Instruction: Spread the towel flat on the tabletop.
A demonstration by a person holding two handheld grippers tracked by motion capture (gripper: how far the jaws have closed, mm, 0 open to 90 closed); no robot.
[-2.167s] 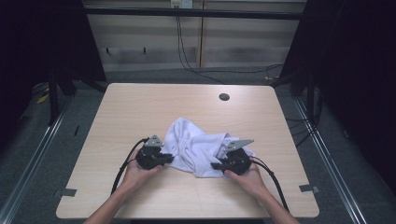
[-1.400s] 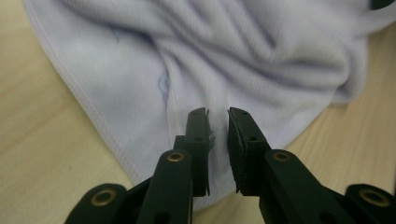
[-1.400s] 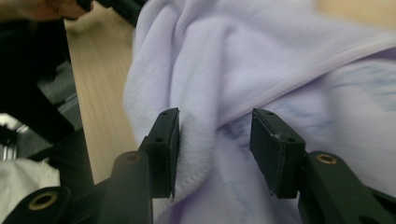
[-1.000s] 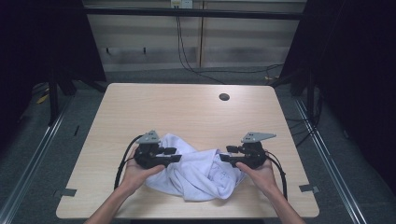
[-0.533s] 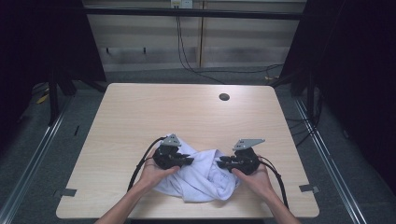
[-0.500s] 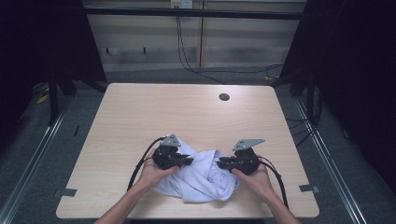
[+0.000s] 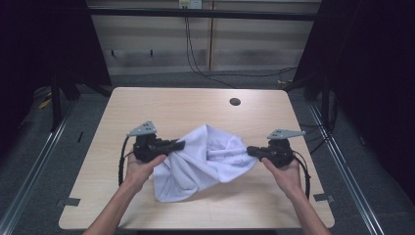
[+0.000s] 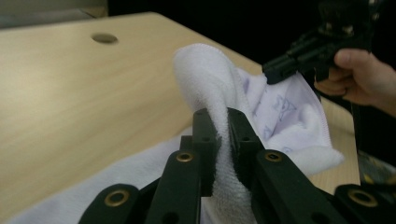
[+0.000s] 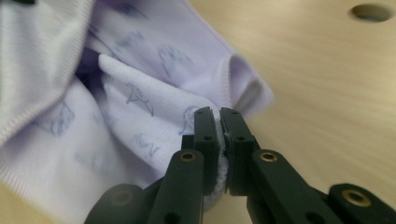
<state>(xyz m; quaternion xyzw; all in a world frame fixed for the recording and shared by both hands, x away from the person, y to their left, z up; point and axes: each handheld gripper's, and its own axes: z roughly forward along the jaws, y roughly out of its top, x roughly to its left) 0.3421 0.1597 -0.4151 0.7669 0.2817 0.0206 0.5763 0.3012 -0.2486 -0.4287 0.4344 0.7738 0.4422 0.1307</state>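
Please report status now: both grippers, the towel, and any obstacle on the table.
Left gripper and right gripper shut on towel. Towel sags between them, lower part on table. Nothing in the way.

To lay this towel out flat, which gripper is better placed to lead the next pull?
Probably the right gripper: it pinches a thin hem of the towel with bare table beyond it. The left gripper clamps a thick fold, with loose cloth sagging below.

The towel (image 7: pixel 205 159) is soft, nubbly white terry cloth; the table (image 7: pixel 161 105) is smooth, matt pale wood.
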